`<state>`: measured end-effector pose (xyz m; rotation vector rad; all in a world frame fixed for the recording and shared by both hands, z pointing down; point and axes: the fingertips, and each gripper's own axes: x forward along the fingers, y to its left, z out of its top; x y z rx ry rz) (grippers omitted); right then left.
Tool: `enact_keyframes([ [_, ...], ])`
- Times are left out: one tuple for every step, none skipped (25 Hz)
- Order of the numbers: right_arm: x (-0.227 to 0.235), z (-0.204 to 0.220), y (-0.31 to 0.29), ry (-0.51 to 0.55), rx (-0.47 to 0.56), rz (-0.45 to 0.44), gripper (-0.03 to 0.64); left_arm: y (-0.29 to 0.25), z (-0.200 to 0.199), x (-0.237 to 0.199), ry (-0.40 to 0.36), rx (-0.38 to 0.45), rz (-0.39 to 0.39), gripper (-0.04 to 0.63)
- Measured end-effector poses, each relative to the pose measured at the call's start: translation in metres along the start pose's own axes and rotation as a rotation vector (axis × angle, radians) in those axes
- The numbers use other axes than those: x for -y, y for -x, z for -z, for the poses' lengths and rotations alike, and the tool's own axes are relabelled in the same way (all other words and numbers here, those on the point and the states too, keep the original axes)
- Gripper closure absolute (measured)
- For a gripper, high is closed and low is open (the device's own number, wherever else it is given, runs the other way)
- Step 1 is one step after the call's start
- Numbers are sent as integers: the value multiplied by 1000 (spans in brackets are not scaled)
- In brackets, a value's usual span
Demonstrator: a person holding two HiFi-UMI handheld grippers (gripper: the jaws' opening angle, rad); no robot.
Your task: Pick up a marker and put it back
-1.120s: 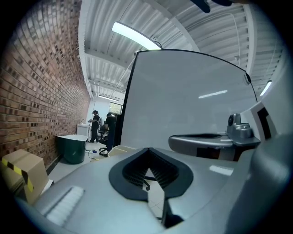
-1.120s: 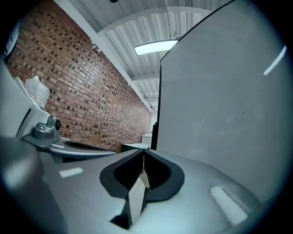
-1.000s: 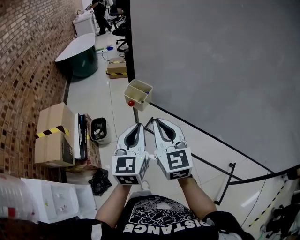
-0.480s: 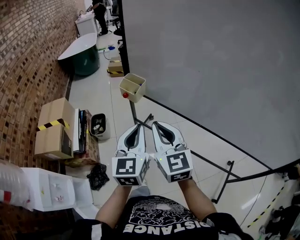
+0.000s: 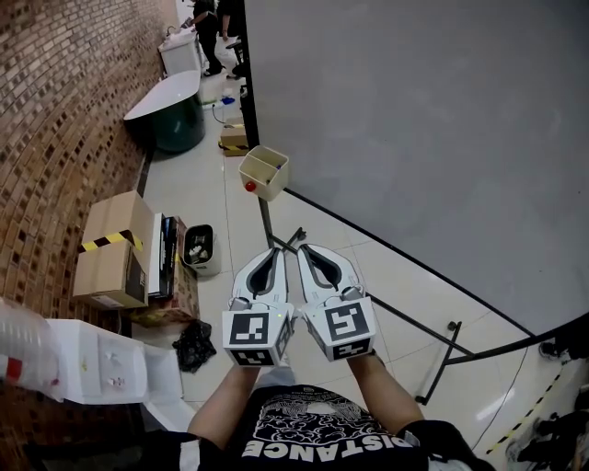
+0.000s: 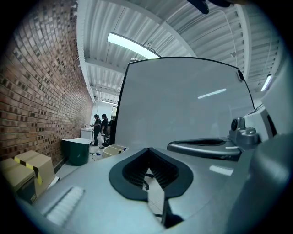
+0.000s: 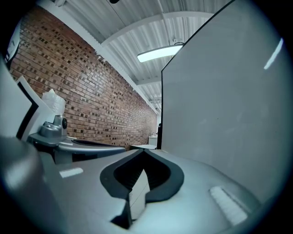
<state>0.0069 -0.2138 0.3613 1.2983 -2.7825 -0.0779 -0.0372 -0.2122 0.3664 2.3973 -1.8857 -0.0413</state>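
Observation:
A beige holder box (image 5: 265,172) hangs at the left edge of the big grey whiteboard (image 5: 414,110); a red round thing (image 5: 249,186) shows at its lower corner. I cannot make out a marker in it. Both grippers are held side by side in front of my chest, well short of the box. The left gripper (image 5: 273,250) is shut and empty, its tips meeting (image 6: 147,149). The right gripper (image 5: 304,248) is shut with nothing in it (image 7: 143,151). The box also shows small in the left gripper view (image 6: 114,149).
A brick wall runs along the left. Cardboard boxes (image 5: 110,253), a small bin (image 5: 199,248), a black bag (image 5: 195,345) and a white unit (image 5: 101,363) stand by it. Whiteboard stand legs (image 5: 433,340) cross the tiled floor. A green tub (image 5: 170,110) and people (image 5: 207,28) are farther off.
The head view has shifted a little, so the box and floor items sit slightly differently in the frame. Both grippers stay shut, side by side, a touch lower.

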Motion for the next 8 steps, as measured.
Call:
enact_keyframes([
  [-1, 0, 1, -2, 1, 0, 617, 1, 0, 1, -2, 0, 2, 589],
  [-2, -1, 3, -3, 3, -1, 617, 3, 1, 2, -4, 1, 4, 589],
  [-3, -1, 4, -4, 4, -2, 617, 4, 1, 2, -5, 1, 5, 589],
  [-4, -1, 6, -4, 4, -3, 617, 6, 1, 3, -6, 1, 5, 589],
  [-5, -1, 7, -4, 4, -4, 617, 8, 1, 3, -7, 2, 4, 589],
  [-6, -2, 8, -5, 4, -5, 617, 9, 1, 3, -8, 2, 3, 589],
  [-7, -2, 9, -5, 4, -5, 617, 10, 1, 4, -8, 3, 2, 589],
  [-7, -2, 10, -6, 4, -6, 617, 11, 1, 4, -8, 3, 1, 589],
])
